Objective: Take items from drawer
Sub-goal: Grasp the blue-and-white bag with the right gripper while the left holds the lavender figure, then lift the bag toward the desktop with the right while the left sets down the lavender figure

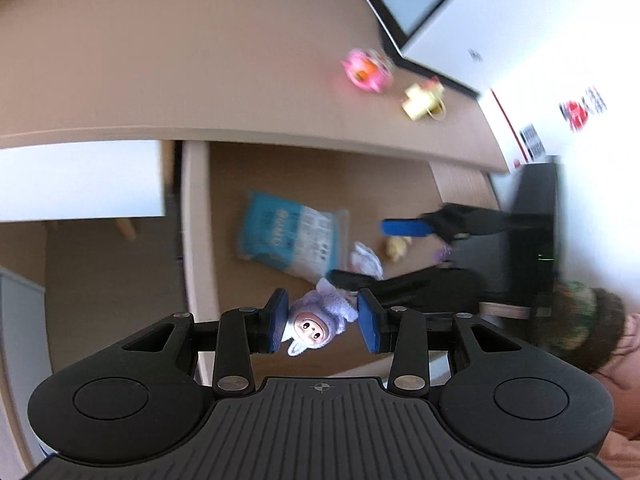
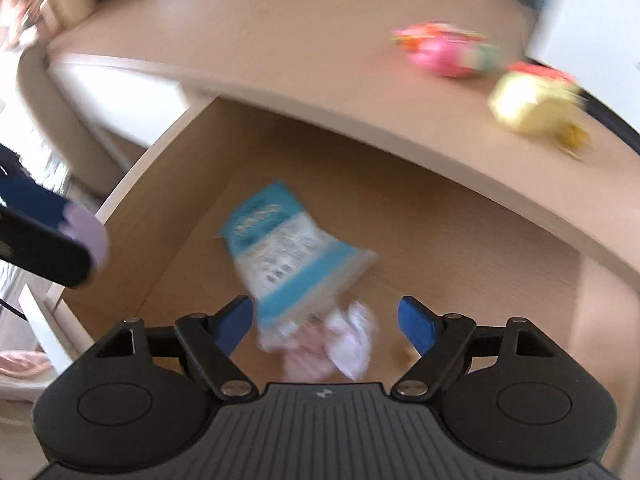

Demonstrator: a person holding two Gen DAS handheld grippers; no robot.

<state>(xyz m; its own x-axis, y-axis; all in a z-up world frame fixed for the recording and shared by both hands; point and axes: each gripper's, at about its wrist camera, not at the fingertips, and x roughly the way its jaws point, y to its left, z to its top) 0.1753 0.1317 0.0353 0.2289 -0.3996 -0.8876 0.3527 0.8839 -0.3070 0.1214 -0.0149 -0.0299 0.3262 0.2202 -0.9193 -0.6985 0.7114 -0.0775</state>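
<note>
My left gripper [image 1: 323, 314] is shut on a small lavender plush doll [image 1: 312, 326] and holds it above the open wooden drawer [image 1: 196, 240]. In the right wrist view the same gripper's fingers [image 2: 44, 240] show at the left edge with the doll [image 2: 90, 236]. My right gripper [image 2: 324, 312] stands open over the drawer [image 2: 160, 200], nothing between its pads. Below it lie a blue-and-white packet [image 2: 288, 248], a crumpled white-and-pink thing [image 2: 348, 344] and a small yellow item [image 2: 406, 354]. The left wrist view shows the packet [image 1: 288, 236] and the right gripper [image 1: 360, 252] too.
On the desk top [image 1: 200, 60] behind the drawer sit a pink toy [image 1: 366, 68] and a yellow toy [image 1: 422, 100]. A white box [image 1: 520, 20] stands at the back right. A person's pink sleeve [image 1: 624, 360] is at the right edge.
</note>
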